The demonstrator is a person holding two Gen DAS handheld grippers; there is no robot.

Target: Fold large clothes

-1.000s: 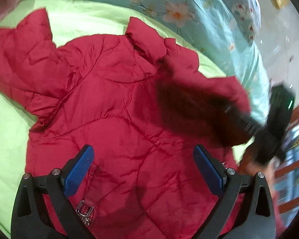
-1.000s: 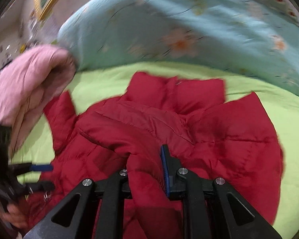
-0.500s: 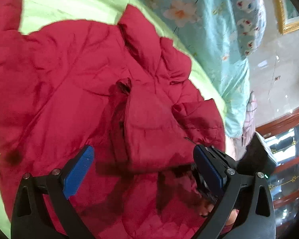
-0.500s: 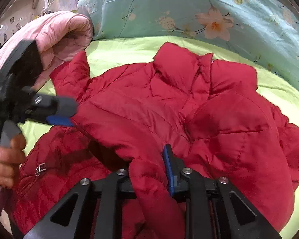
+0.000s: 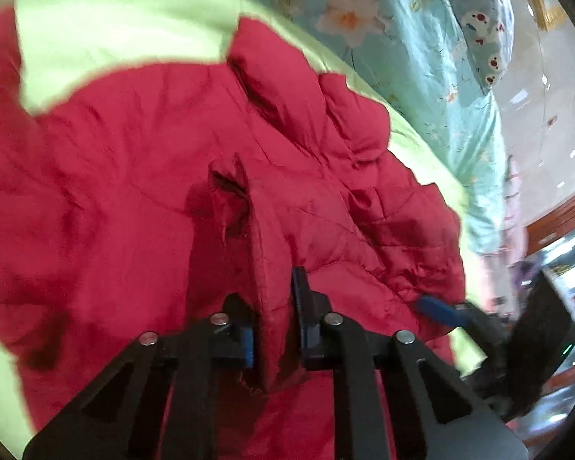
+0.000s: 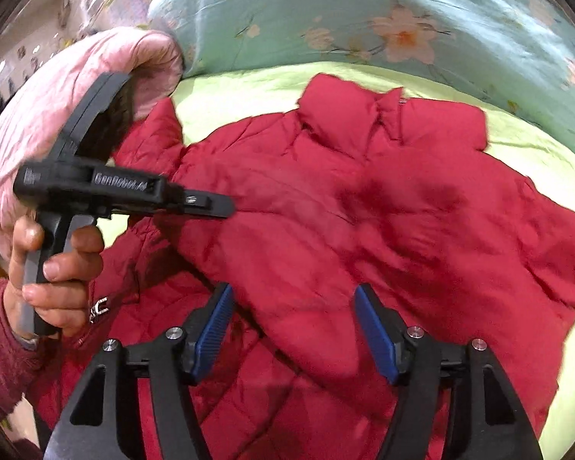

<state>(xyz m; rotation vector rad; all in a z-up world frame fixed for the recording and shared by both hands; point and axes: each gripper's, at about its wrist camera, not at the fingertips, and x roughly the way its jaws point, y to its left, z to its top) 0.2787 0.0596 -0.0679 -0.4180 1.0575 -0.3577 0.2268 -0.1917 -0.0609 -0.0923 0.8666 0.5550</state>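
So far, only a first fold seems made: the red jacket (image 6: 383, 207) is spread on the green sheet (image 6: 249, 84), with one sleeve (image 6: 272, 260) laid across the body. A raised ridge of that fabric is clamped by the left gripper (image 5: 274, 329), while the right gripper (image 6: 293, 329) hangs above the sleeve with its jaws parted, nothing held (the other sleeve looks unfolded). Judged from this, most folding is left, including the hem and collar (image 6: 364, 119).
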